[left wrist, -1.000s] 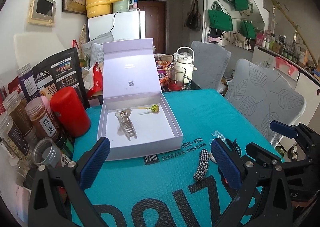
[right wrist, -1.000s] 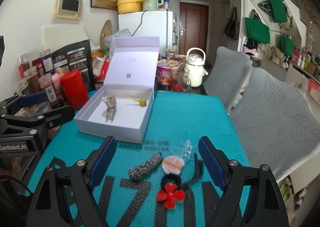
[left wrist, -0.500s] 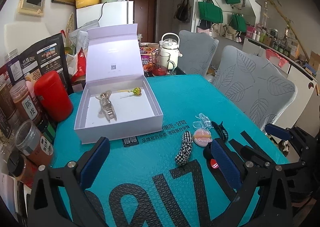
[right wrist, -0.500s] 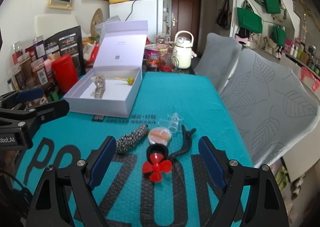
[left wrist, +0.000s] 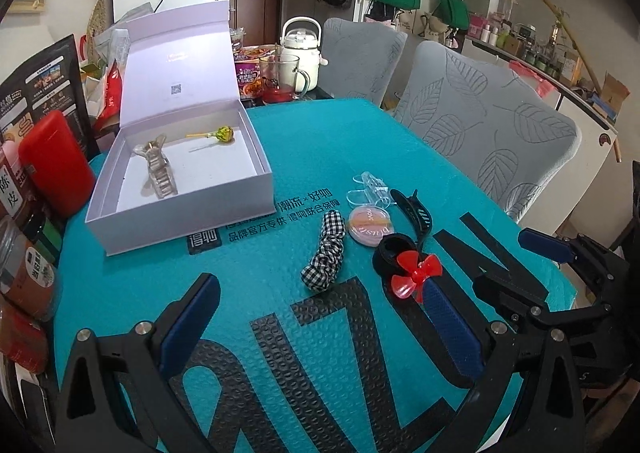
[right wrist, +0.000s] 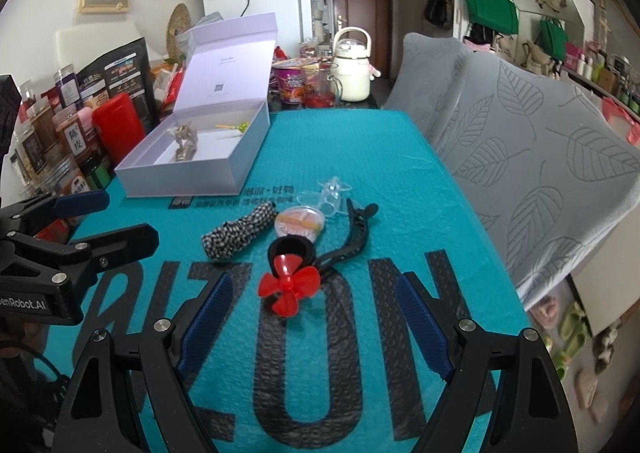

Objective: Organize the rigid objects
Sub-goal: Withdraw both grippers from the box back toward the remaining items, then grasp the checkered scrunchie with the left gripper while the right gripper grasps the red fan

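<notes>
An open white box (left wrist: 182,221) (right wrist: 192,177) sits on the teal mat and holds a beige hair claw (left wrist: 158,169) and a green lollipop (left wrist: 222,133). In front of it lie a checked scrunchie (left wrist: 326,253) (right wrist: 236,233), a round pink compact (left wrist: 370,227) (right wrist: 299,222), a clear clip (left wrist: 368,189), a black hair clip (left wrist: 414,211) (right wrist: 352,237) and a red propeller on a black band (left wrist: 412,273) (right wrist: 290,281). My left gripper (left wrist: 320,317) is open and empty, near the scrunchie. My right gripper (right wrist: 316,317) is open and empty, just behind the propeller.
Spice jars and a red canister (left wrist: 52,161) line the left edge of the mat. A glass mug (left wrist: 282,77), noodle cup and white kettle (left wrist: 300,49) stand behind the box. Grey chairs (left wrist: 488,133) stand along the right side.
Both grippers have pulled back toward the near edge of the mat. The loose items now lie further ahead of the fingers. Nothing was taken hold of.
</notes>
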Demonstrator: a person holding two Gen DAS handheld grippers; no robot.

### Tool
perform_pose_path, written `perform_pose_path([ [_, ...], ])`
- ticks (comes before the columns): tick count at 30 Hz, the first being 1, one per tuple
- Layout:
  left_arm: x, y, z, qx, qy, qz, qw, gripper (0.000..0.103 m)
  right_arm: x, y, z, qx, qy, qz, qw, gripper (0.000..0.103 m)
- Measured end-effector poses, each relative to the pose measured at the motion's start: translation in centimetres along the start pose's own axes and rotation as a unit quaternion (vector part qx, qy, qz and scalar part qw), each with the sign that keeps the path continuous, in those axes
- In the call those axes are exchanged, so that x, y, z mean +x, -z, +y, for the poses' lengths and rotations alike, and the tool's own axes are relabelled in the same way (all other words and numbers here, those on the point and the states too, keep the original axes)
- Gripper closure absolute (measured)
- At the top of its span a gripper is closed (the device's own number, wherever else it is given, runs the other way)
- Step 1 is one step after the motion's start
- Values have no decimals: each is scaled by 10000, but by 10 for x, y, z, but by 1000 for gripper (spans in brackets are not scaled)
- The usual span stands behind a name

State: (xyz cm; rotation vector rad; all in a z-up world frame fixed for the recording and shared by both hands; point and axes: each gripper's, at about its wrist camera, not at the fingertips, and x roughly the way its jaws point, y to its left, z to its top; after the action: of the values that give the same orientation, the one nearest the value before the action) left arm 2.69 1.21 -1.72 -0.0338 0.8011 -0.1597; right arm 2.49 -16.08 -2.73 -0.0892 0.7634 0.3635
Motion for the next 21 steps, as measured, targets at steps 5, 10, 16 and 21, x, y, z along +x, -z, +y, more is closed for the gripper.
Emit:
perform_pose_path([
  [5, 14, 6, 2, 50, 8, 129, 9999, 0, 19, 7, -3, 116, -212, 139, 9996, 18],
  [10, 25, 7, 5, 73, -31, 225, 9997, 1, 39, 11, -1, 77, -292, 350, 9989, 18],
  [16, 36, 9, 16, -10, -46, 313, 9995, 1, 56, 11, -1, 36, -366, 505, 9980, 18],
  [21, 45, 10, 20, 13, -85, 409, 9991, 1, 71, 12, 6, 59, -562, 619, 9965, 18],
])
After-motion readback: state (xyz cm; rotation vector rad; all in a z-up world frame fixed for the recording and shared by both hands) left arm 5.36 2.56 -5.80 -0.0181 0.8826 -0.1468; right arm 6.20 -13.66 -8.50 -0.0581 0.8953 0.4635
